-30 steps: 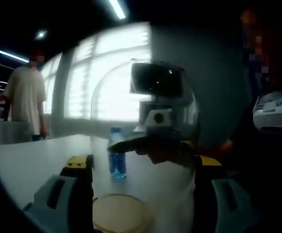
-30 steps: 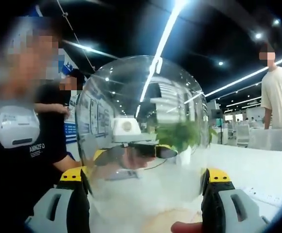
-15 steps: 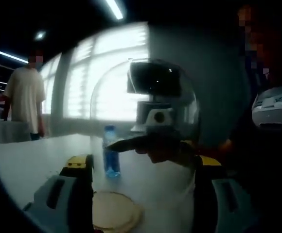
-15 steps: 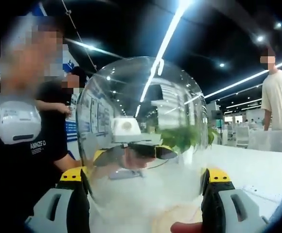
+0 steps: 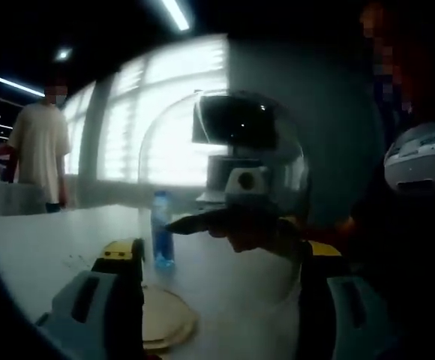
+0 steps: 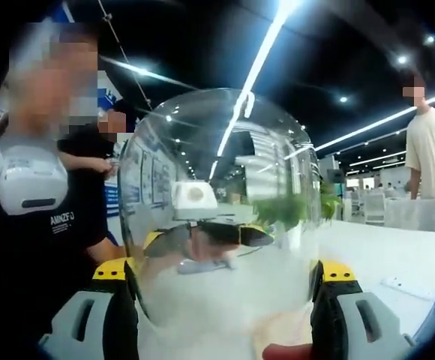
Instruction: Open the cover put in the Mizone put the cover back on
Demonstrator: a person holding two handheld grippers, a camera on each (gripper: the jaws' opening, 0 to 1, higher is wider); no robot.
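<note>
Two hand-held grippers [image 5: 221, 296] [image 6: 225, 300] around clear cover [image 6: 217, 210], bottle [image 5: 162, 238] beyond.

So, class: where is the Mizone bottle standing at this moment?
In the left gripper view, the Mizone bottle stands upright on the white table, seen through the clear dome cover, above the round wooden base and just right of the left jaw.
</note>
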